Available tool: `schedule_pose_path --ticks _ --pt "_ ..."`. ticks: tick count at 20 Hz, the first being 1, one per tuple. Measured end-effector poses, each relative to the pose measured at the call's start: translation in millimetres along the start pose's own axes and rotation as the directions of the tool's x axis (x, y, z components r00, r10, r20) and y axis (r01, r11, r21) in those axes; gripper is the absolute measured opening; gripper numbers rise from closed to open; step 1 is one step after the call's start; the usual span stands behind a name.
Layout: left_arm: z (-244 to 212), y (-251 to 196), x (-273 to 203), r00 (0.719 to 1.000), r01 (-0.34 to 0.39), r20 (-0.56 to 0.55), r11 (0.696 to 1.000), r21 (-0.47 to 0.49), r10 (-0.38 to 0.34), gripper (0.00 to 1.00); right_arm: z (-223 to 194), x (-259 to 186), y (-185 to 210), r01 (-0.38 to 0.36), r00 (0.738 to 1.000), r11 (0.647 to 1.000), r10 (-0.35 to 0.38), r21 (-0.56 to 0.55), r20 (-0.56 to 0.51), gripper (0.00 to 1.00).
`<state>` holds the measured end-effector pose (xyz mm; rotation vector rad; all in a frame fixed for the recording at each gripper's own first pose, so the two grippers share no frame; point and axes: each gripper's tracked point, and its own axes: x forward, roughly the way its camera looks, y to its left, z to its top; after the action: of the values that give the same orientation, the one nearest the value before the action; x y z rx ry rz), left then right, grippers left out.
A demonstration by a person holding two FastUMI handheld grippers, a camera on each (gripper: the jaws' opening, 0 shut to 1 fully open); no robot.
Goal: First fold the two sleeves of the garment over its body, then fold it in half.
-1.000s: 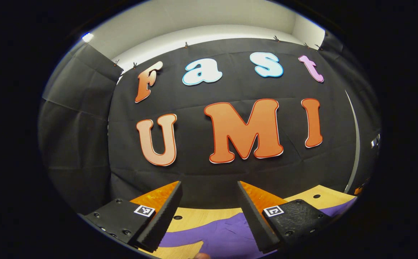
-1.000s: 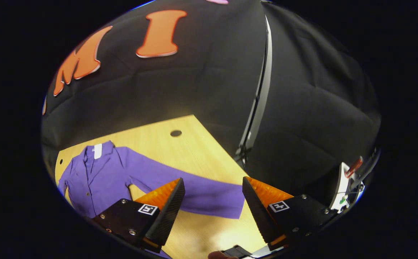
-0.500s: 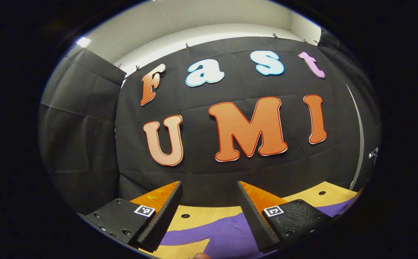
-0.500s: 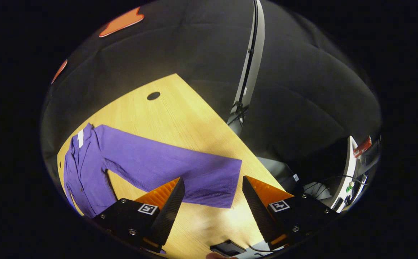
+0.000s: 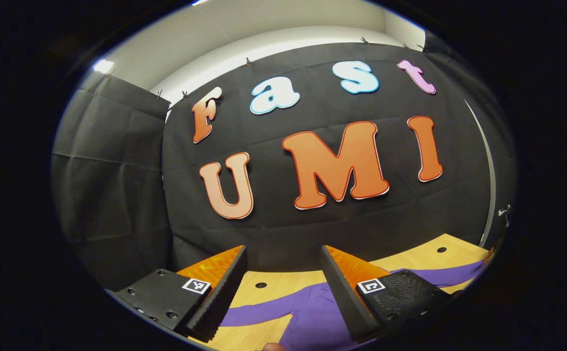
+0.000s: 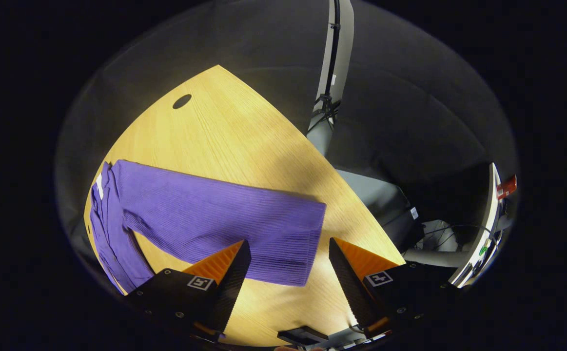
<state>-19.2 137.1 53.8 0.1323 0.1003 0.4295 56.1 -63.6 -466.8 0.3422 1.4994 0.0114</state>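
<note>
Right gripper (image 6: 288,273), fingers spread and holding nothing, poised over the cuff end of the purple cardigan's sleeve (image 6: 224,219), which lies flat on the wooden table (image 6: 224,131) just ahead of the fingertips. Left gripper (image 5: 283,287), likewise spread and unladen, with the cardigan (image 5: 307,317) between and below its fingers. Risk: pinching one ribbed layer too shallowly could let the sleeve slip mid-fold.

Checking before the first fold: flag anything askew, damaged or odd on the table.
Nothing stands out. The purple garment lies flat on the wooden table, its sleeve stretched out smooth and unfolded.
</note>
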Motion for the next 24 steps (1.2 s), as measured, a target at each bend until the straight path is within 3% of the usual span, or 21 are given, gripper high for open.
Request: schedule_pose_path --ticks 4,8,9,10,12,13,14,15,19,21,24 --pt "-7 0 -4 1.0 -0.012 -0.029 1.0 0.006 0.012 0.94 -6 14 3 0.013 0.998 1.0 -0.014 -0.021 -0.056 1.0" --pt "-7 2 -3 0.999 -0.018 -0.029 1.0 0.024 0.019 0.94 -2 17 1 0.053 0.995 0.999 -0.053 0.0 -0.086 0.88" --pt "-8 3 -3 0.999 -0.019 -0.031 0.999 0.026 0.02 0.94 -3 17 4 0.055 0.994 0.998 -0.054 0.003 -0.094 0.77" --pt "-9 4 -1 0.999 -0.019 -0.034 0.999 0.026 0.02 0.94 -4 18 5 0.05 0.993 0.999 -0.05 0.001 -0.103 0.61" --pt "-13 7 2 0.999 -0.022 -0.043 1.0 0.022 0.023 0.94 -5 17 5 0.048 0.994 0.999 -0.048 0.007 -0.098 0.49" --pt "-15 9 3 0.999 -0.023 -0.047 1.0 0.019 0.024 0.94 -4 16 6 0.041 0.995 0.999 -0.039 0.02 -0.09 0.34" --pt "-15 11 5 0.999 -0.021 -0.049 1.0 0.016 0.022 0.94 -1 18 8 0.035 0.996 0.998 -0.032 0.042 -0.078 0.27" --pt "-17 12 7 0.999 -0.019 -0.049 1.0 0.015 0.02 0.94 -1 18 9 0.028 0.997 0.998 -0.024 0.061 -0.072 0.13" --pt "-18 23 16 0.999 -0.011 -0.046 1.0 0.02 0.012 0.94 -5 16 17 -0.02 0.997 0.991 0.03 0.133 -0.074 0.04" --pt "-16 30 22 0.999 -0.006 -0.037 1.0 0.031 0.007 0.94 -3 5 28 -0.072 0.995 0.978 0.085 0.198 -0.059 0.04" --pt "-17 36 32 1.0 0.009 -0.03 1.0 0.019 -0.009 0.93 10 -19 41 -0.116 0.993 0.972 0.121 0.205 -0.009 0.04"
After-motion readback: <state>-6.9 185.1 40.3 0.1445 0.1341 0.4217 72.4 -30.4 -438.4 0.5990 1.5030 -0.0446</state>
